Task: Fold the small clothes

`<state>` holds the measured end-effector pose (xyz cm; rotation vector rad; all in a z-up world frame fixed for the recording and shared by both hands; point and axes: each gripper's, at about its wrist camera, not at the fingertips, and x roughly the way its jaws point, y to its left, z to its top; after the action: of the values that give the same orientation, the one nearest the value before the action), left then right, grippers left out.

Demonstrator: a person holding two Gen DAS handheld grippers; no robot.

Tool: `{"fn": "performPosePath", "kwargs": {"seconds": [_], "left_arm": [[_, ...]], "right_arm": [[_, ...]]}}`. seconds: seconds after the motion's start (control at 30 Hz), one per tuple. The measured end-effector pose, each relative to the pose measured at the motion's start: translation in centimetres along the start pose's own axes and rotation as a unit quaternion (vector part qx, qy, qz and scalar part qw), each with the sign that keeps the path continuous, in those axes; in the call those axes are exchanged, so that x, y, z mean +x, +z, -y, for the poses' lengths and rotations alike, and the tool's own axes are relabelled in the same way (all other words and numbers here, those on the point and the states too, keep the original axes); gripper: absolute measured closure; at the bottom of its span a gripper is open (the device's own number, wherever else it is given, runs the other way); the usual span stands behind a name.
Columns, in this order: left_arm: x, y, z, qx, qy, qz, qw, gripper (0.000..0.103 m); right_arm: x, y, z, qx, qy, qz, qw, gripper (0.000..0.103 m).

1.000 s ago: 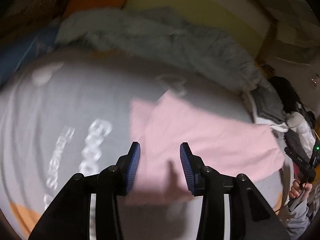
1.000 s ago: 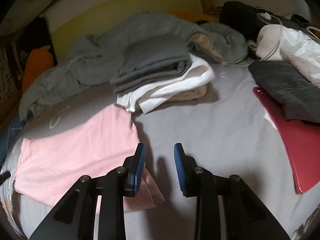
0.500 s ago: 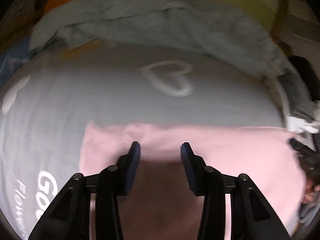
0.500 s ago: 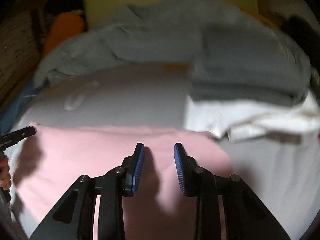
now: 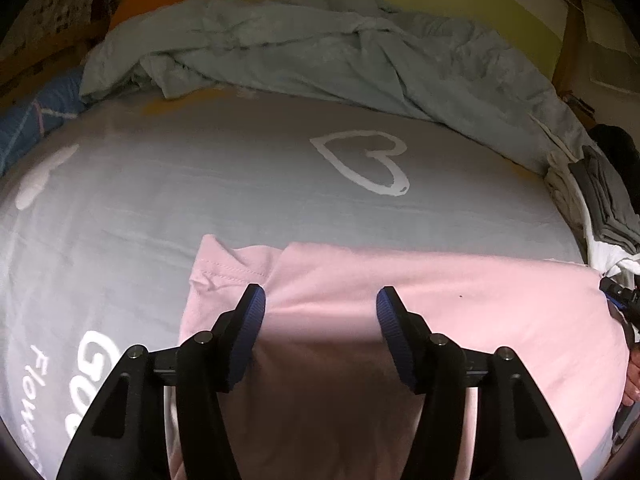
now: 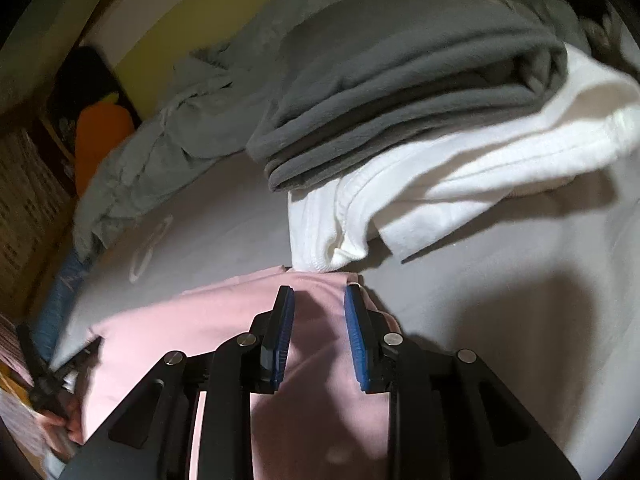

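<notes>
My left hand-held gripper hangs over the left end of the pink garment, just inside the sleeve that pokes out at that side. Its jaws have just been opening and now stand wide apart; pink cloth lies under the gap, but the pads press on nothing. I judge I have let go there so the fold can lie flat on the bed sheet.

The garment stretches across the bed as a long band — far edge straight, near part running under both tools. That suits the next fold, I think: one end for each hand.

My right hand-held gripper sits over the right far corner of the same pink garment, jaws only narrowly apart. Cloth shows between the pads, yet I cannot tell whether they pinch it. Just beyond the corner lies the white garment with the folded grey pile on top — near enough to snag, I judge.
</notes>
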<state>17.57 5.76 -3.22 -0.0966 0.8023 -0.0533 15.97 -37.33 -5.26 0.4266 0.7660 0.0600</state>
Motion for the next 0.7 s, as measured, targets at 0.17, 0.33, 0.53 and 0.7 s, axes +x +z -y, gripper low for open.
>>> {"fn": "performPosePath", "kwargs": {"seconds": [0.17, 0.33, 0.53, 0.7], "left_arm": [[-5.1, -1.6, 1.2, 0.018, -0.011, 0.058, 0.9981, 0.037], [-7.3, -6.2, 1.8, 0.008, -0.003, 0.046, 0.9989, 0.033], [-9.1, -10.8, 2.4, 0.04, 0.054, 0.032, 0.9973, 0.033], [-10.1, -12.6, 2.4, 0.025, 0.054, 0.017, 0.9981, 0.031]], "right_arm": [[-3.9, -1.0, -2.9, -0.057, -0.006, 0.03, 0.998, 0.04], [-5.6, -4.2, -7.5, -0.175, -0.017, 0.004, 0.984, 0.04], [-4.7, -9.2, -10.3, -0.236, -0.087, -0.014, 0.968, 0.032], [-6.5, -10.8, -10.1, -0.231, -0.127, 0.006, 0.965, 0.028]]}}
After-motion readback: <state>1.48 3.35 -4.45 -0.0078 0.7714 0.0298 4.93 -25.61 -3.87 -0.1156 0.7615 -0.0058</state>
